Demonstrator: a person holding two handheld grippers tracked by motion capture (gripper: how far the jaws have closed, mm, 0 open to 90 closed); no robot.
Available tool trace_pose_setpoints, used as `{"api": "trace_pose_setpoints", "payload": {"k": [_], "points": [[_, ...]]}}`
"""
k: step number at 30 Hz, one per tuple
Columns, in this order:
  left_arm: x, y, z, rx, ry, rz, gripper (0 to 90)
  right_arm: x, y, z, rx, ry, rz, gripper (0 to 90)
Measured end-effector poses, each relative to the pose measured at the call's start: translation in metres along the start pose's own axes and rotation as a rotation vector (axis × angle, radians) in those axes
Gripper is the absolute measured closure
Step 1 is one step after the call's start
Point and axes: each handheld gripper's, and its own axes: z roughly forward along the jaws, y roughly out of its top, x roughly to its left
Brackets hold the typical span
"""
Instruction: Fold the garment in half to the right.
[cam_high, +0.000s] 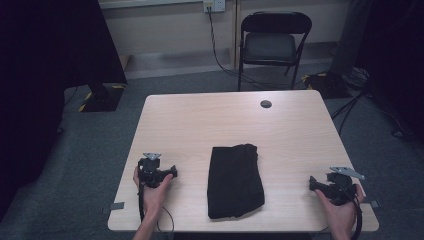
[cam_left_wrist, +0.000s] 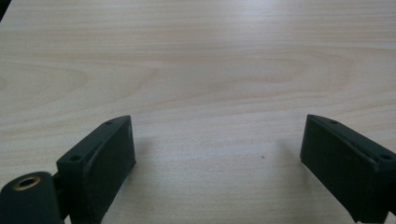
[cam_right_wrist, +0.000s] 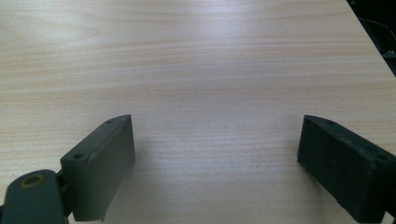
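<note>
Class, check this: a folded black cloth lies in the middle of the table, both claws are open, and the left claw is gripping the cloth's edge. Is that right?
Not quite. The left claw grips nothing; the high view shows it apart from the cloth, on the table. Both claws are open, as is the right claw.

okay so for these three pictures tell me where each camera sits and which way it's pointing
High view: above the person's side, looking forward and down on the table, the folded black cloth, left gripper, right gripper, both hands; a chair beyond.
Left gripper view: rides the left gripper, looking along its open jaws at bare tabletop.
Right gripper view: rides the right gripper, open jaws over tabletop near the table's edge.
Shared: all three views show the same pale wood table.
</note>
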Motion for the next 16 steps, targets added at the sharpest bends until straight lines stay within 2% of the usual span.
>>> {"api": "trace_pose_setpoints", "payload": {"k": [2, 5, 6, 8, 16], "points": [[0.0018, -0.001, 0.0012, -0.009, 0.008, -0.014, 7.1, -0.0006, 0.0004, 0.0007, 0.004, -0.001, 0.003, 7.5], [0.0017, -0.0014, 0.0017, -0.016, 0.008, -0.012, 7.4, -0.0013, 0.0009, 0.0017, 0.007, -0.001, 0.003, 6.2], [0.0019, -0.0031, 0.0034, -0.037, 0.009, -0.009, 7.1, -0.0016, 0.0012, 0.0022, 0.009, -0.001, 0.003, 5.9], [0.0017, -0.0038, 0.0042, -0.046, 0.012, -0.01, 5.1, -0.0016, 0.0013, 0.0023, 0.009, -0.001, 0.003, 5.8], [0.0015, -0.003, 0.0052, -0.038, 0.011, -0.012, 2.9, -0.0014, 0.0015, 0.0025, 0.009, -0.003, 0.004, 5.5]]}}
